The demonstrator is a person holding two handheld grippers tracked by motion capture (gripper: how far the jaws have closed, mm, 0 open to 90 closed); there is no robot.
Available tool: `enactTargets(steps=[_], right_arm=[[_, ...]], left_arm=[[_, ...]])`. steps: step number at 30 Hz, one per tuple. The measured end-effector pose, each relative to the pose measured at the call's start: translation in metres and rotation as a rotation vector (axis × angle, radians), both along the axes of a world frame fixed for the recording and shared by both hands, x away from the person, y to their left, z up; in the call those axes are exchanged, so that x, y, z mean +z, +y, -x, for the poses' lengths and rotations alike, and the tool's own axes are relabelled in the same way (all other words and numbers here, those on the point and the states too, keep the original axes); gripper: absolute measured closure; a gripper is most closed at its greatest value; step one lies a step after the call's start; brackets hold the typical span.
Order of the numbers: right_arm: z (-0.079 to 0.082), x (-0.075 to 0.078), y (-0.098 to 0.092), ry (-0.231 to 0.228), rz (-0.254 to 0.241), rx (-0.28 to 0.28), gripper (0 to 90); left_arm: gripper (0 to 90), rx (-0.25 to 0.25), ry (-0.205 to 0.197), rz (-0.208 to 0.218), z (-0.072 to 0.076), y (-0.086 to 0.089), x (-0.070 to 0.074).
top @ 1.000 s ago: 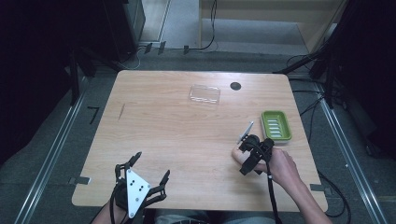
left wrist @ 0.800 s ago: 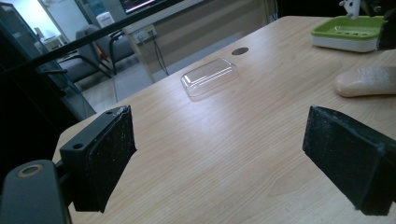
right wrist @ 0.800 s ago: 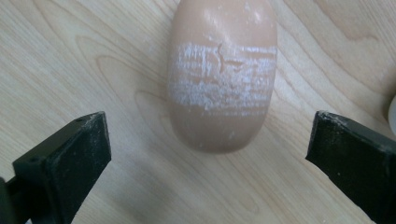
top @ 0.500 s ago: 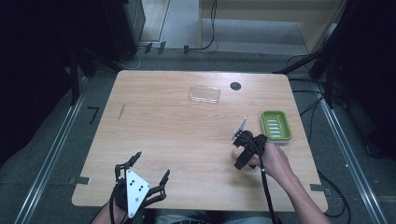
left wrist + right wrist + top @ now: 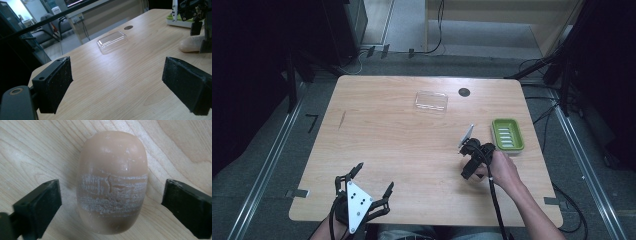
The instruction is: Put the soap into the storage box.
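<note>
Flanking soap bar (image 5: 112, 182), green dish (image 5: 507, 134) near.

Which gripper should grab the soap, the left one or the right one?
The right gripper. It is over the soap, and its jaws, which have just been closing, stand on either side without touching. The left gripper sits open at the table's near edge, far from the soap.

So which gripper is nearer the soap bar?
Right. The right gripper straddles the soap bar, pads not yet touching; the left gripper waits at the table's near left.
</note>
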State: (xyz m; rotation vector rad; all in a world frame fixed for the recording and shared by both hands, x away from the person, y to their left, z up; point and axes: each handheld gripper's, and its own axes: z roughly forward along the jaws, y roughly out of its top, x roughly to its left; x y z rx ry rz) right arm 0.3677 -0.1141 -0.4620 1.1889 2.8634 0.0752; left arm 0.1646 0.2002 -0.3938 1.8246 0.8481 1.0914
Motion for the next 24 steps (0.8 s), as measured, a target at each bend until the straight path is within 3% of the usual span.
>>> enactTargets(steps=[3,16,24], right_arm=[[0.0005,-0.0015,0.0009,0.013,-0.002,0.000,14.2],[0.0002,-0.0040,0.0030,0.017,0.019,-0.013,28.5],[0.0007,-0.0031,0.0059,0.012,0.047,-0.002,32.7]], left_arm=[[9.9,0.001,-0.001,0.002,0.0000,0.0002,0.0000],[9.9,0.000,0.000,0.000,-0.0001,0.0000,0.0000],[9.9,0.000,-0.001,0.000,0.0000,0.0000,0.0000]])
